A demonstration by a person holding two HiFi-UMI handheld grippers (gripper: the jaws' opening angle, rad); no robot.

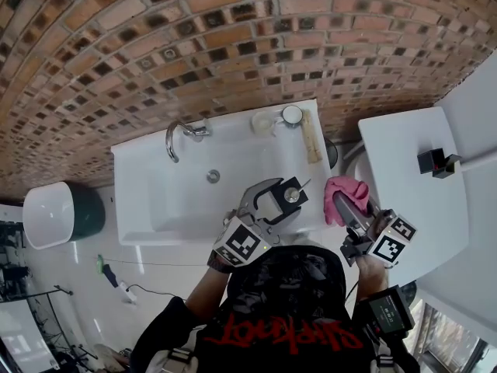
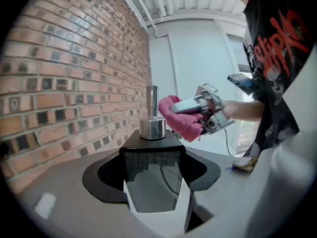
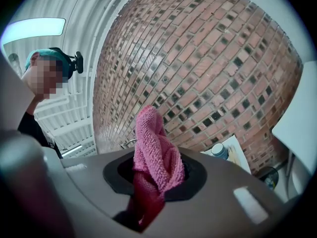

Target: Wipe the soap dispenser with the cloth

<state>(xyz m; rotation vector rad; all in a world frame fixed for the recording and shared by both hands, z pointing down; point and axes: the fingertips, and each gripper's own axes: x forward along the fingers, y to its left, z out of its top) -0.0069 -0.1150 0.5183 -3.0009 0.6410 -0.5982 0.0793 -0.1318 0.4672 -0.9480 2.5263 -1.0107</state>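
A brick wall (image 1: 233, 37) rose behind the white sink (image 1: 155, 200). Over the sink's near right corner, the left gripper (image 1: 284, 195) clamped the black soap dispenser (image 2: 151, 157). Just to its right, the right gripper (image 1: 342, 203) pinched the pink cloth (image 3: 153, 152).

Seen from the head, only the metal pump top of the soap dispenser (image 1: 292, 195) shows, its body hidden within the left tool (image 1: 288, 200); in the left gripper view its base sinks out of sight behind that tool's own housing; the lower end of the cloth (image 3: 154, 155) is lost in shadow between the jaws of the right tool (image 1: 342, 202); a blue-lidded jar (image 3: 219, 150) is half hidden behind that tool's housing; a pale round thing (image 1: 264, 122) on the sink (image 1: 155, 185) rim is too small to name.
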